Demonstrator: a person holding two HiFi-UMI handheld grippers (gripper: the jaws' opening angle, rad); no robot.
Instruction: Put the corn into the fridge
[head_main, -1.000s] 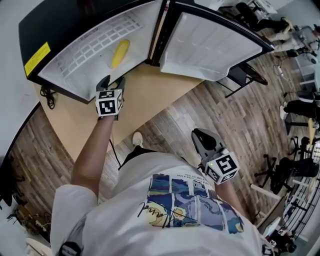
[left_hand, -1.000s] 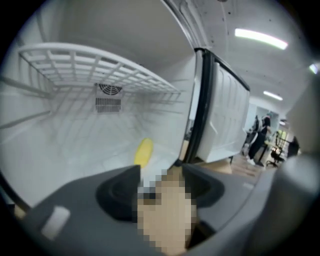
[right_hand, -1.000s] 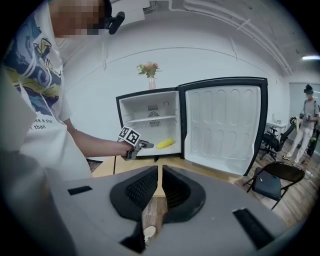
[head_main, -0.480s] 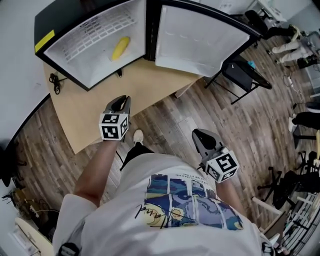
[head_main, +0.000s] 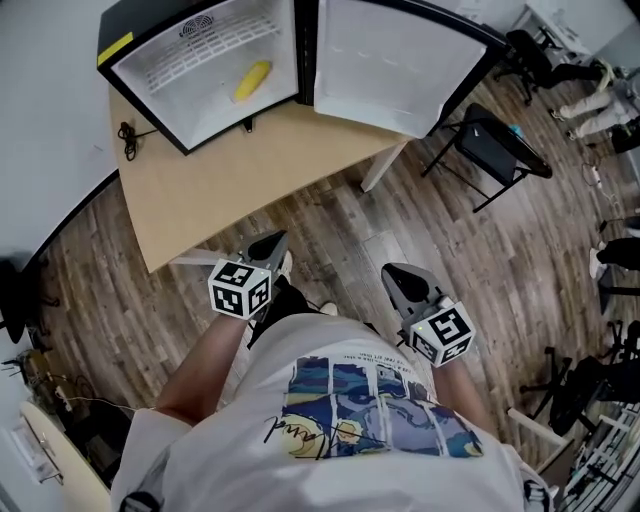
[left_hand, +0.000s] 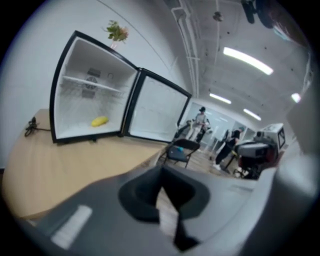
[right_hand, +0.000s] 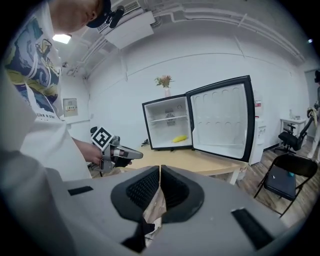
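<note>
The room had a wood-plank floor (head_main: 330, 215) and a pale wall. A light wooden table (head_main: 200, 185) stood against that wall and carried a small black fridge (head_main: 140, 28).

1. Corn. The corn (head_main: 251, 80) lay on the bottom of the fridge compartment, beneath the wire shelf (right_hand: 167, 119). Nothing was touching it. The fridge door (head_main: 390, 65) stood wide open, to the right of the compartment in the head view.

2. Left gripper. The left gripper (head_main: 272, 243) was held low in front of the person's body, over the floor just off the table's near edge and well apart from the fridge. The left forearm (head_main: 205, 370) reached forward from the shoulder. The gripper pointed toward the table and fridge, tilted slightly downward. Its jaws were clenched together with nothing between them.

3. Right gripper. The right gripper (head_main: 400, 276) was held close to the torso on the right side, over bare floor. It pointed forward toward the fridge, also tilted slightly down. Its jaws had just been closing. The ribbed pads met along a thin slit, and nothing was between them.

4. Surroundings. A black cable (head_main: 126, 140) lay on the table left of the fridge. A folding chair (head_main: 490, 150) stood on the floor to the right of the table.
</note>
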